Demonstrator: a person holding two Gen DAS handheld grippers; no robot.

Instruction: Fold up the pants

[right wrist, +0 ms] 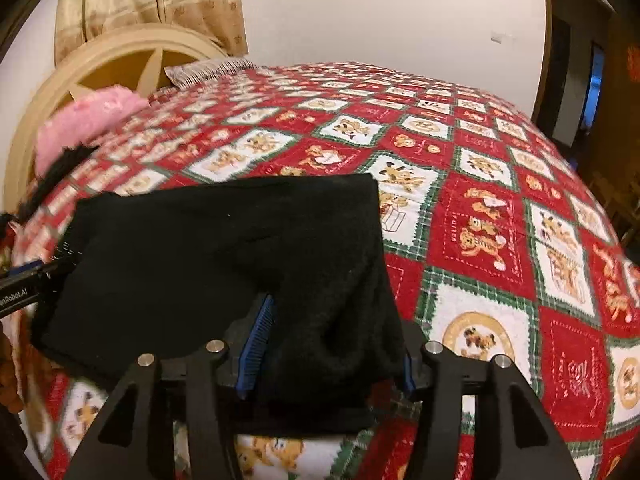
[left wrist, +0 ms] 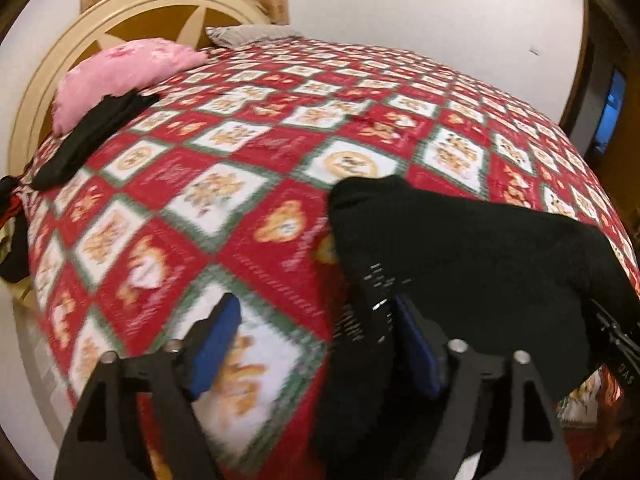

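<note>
Black fuzzy pants [right wrist: 224, 272], folded into a rectangle, are lying on the bed's quilted teddy-bear bedspread [right wrist: 480, 240]. Left gripper [left wrist: 316, 344] fingers are standing wide apart; right gripper [right wrist: 328, 340] fingers are loosely straddling the fabric's near edge.

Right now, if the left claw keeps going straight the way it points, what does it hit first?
Most likely the bedspread. The left claw stands open and angles down at the patterned cover; the black pants hang against its right finger, not squarely ahead. Depth is unclear in the fisheye blur.
</note>
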